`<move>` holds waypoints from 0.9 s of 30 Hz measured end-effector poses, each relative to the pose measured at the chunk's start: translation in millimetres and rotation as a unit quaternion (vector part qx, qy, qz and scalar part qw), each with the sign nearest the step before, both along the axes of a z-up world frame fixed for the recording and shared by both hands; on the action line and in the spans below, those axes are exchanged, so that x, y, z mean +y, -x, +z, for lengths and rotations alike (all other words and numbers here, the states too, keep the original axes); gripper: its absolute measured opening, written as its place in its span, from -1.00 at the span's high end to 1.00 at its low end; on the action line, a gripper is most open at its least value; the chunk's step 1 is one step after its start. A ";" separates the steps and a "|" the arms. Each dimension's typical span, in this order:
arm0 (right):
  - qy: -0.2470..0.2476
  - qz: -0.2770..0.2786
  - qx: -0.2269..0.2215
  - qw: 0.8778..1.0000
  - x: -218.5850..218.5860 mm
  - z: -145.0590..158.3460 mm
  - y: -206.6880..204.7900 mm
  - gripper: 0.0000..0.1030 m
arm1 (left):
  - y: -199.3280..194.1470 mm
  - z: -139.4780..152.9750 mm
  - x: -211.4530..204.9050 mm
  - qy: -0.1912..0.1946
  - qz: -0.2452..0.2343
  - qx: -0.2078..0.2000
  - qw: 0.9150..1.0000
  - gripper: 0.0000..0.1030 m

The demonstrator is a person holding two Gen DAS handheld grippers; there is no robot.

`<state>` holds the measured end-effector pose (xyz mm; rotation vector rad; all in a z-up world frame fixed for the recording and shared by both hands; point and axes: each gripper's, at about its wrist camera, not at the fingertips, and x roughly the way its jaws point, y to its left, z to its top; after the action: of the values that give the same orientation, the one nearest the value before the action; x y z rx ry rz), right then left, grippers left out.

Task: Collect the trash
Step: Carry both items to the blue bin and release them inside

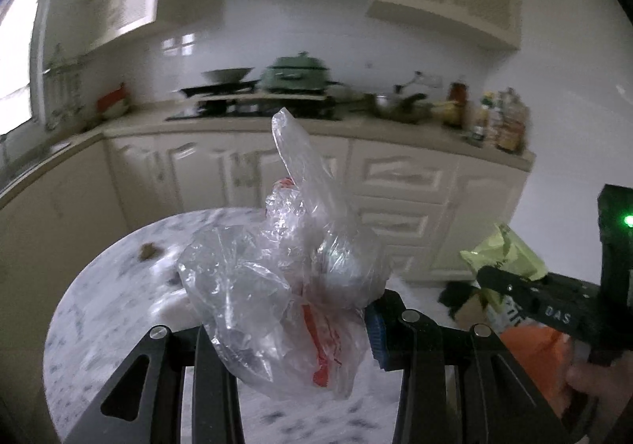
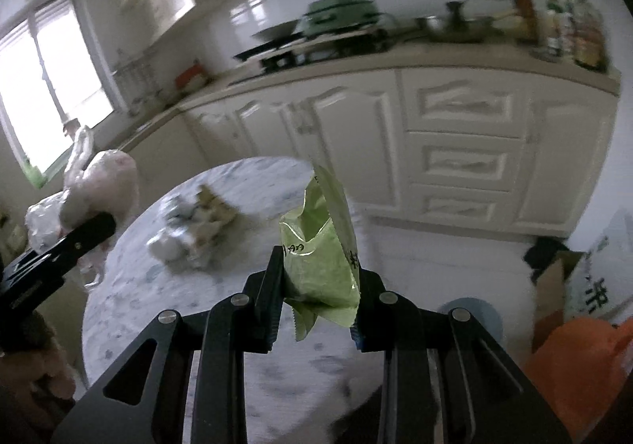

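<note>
My left gripper is shut on a crumpled clear plastic bag with red print, held above the round marble table. It also shows in the right wrist view at the far left. My right gripper is shut on a green snack wrapper, held above the table's right edge. The wrapper also shows in the left wrist view at the right. More crumpled trash lies on the table.
An orange bag sits low at the right beside a cardboard box on the floor. White kitchen cabinets and a counter with a stove, a green pot and bottles stand behind. A window is at the left.
</note>
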<state>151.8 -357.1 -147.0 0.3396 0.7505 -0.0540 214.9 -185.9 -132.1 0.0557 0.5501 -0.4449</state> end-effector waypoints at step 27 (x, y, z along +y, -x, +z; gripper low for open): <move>-0.065 -0.166 0.135 0.975 -214.8 -134.8 13.4 0.46 | -140.6 -133.1 -258.0 -0.087 -0.208 0.191 0.955 0.29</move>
<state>138.4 -571.9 -281.8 0.5897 0.9619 -0.3737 355.5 -444.0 -265.2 0.2612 0.9660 -0.8260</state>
